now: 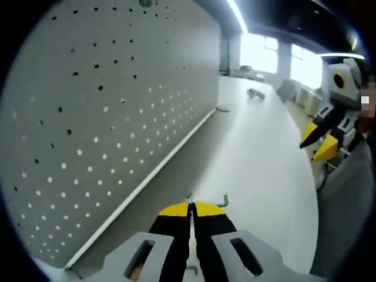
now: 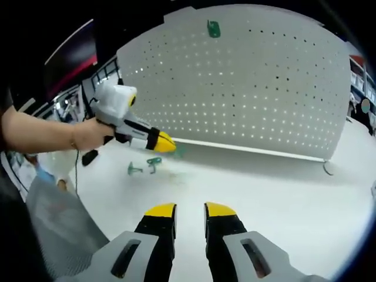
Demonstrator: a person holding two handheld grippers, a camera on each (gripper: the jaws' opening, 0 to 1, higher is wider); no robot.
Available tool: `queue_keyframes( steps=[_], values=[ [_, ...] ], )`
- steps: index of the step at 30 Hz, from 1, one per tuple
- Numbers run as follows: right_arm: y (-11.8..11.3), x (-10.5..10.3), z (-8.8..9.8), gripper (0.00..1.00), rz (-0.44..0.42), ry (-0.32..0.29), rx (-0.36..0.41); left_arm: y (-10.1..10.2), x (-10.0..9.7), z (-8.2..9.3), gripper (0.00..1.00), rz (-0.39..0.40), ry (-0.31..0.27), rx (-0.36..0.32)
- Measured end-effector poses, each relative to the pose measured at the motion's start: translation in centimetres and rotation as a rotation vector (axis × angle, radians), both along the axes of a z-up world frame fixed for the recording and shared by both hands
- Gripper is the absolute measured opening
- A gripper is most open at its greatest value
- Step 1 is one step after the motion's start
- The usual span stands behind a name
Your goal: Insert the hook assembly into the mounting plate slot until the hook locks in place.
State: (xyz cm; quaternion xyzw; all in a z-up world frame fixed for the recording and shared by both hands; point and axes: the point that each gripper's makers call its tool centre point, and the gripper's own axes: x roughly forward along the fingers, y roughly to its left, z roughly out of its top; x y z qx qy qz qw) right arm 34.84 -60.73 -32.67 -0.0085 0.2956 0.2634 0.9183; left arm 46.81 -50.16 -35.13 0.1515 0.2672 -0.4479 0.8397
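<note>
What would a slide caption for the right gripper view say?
Open yellow-tipped right gripper faces white perforated pegboard; left gripper nears green plastic hooks on table.

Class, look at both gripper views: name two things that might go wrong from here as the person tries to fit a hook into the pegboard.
1. The left gripper is shut on a thin green hook, pinched only at one end; it may twist or slip as it is pushed into the pegboard.
2. The right gripper hangs open and idle over the table, while two spare green hooks lie loose near the left gripper and may get knocked.
</note>
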Motion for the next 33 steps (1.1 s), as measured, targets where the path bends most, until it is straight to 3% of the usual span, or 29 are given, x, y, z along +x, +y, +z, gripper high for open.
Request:
queue_keyframes(
  steps=[6, 11, 19, 25, 30, 33],
  values=[
    [0.8, 0.3, 0.5, 0.17, 0.020, -0.012, 0.005, 0.5, -0.6, 2.9, 0.01, 0.043, -0.021, -0.052],
    [1.9, 0.6, 1.1, 0.17, 0.042, -0.020, 0.018, 0.9, -1.8, 4.4, 0.01, 0.055, -0.033, -0.053],
    [3.5, 1.0, 3.0, 0.17, 0.074, -0.058, 0.033, 1.3, -3.5, 6.9, 0.01, 0.091, -0.025, -0.095],
    [4.4, 1.4, 5.0, 0.18, 0.079, -0.097, 0.060, 1.7, -4.4, 9.1, 0.01, 0.150, -0.014, -0.171],
    [5.3, 1.8, 7.7, 0.18, 0.066, -0.141, 0.116, 2.0, -5.2, 11.0, 0.01, 0.181, -0.027, -0.215],
    [6.5, 1.8, 9.9, 0.18, 0.047, -0.138, 0.236, 2.1, -5.7, 12.1, 0.01, 0.203, -0.032, -0.266]
  ],
)
